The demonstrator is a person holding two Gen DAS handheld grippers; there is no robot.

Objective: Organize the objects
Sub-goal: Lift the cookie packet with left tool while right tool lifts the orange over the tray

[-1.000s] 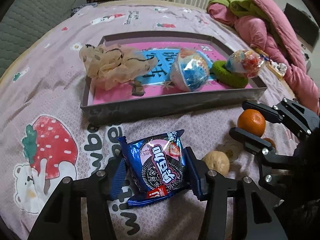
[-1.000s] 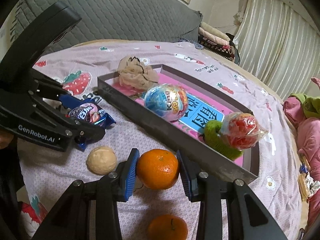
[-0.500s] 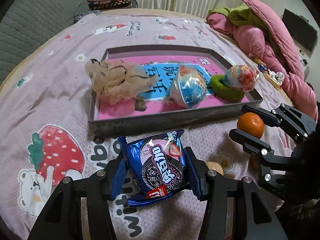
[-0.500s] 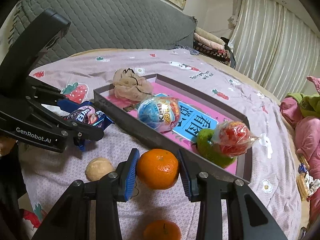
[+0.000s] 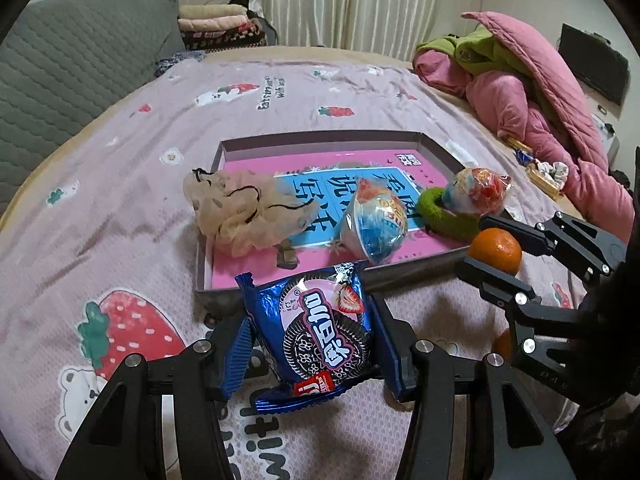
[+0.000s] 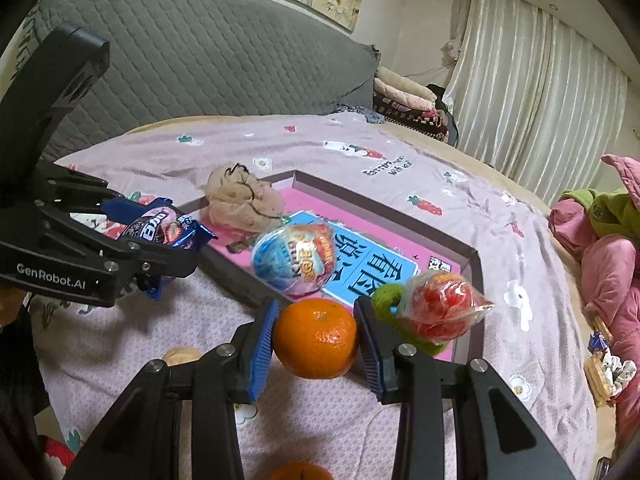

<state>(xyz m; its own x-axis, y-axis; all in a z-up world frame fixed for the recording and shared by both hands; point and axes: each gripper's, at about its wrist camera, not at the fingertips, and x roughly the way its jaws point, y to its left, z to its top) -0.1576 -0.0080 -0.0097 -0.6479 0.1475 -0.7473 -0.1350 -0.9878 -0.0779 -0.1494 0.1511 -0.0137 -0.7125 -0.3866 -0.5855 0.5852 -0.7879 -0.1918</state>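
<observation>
My left gripper point(image 5: 310, 332) is shut on a blue cookie packet point(image 5: 316, 332), held above the bedspread just in front of the grey tray point(image 5: 320, 138). To its right, my right gripper point(image 6: 316, 332) is shut on an orange mandarin point(image 6: 316, 338), also seen as the mandarin point(image 5: 496, 249) in the left wrist view, close to the tray's near edge. The tray point(image 6: 384, 196) holds a beige scrunchie point(image 5: 244, 208), a blue-wrapped ball point(image 5: 376, 224), a green ring point(image 5: 440, 216) and a red wrapped ball point(image 5: 478, 192).
A second mandarin point(image 6: 300, 472) and a pale round nut point(image 6: 180, 356) lie on the lilac bedspread below my right gripper. Pink bedding point(image 5: 540, 112) is heaped at the right, a grey headboard point(image 6: 208, 60) stands behind, and small snacks point(image 6: 604, 368) sit at the bed's right edge.
Both grippers have risen off the bed with the packet and the mandarin and tilted up, so more of the room shows. The nut and second mandarin have dropped lower in view.
</observation>
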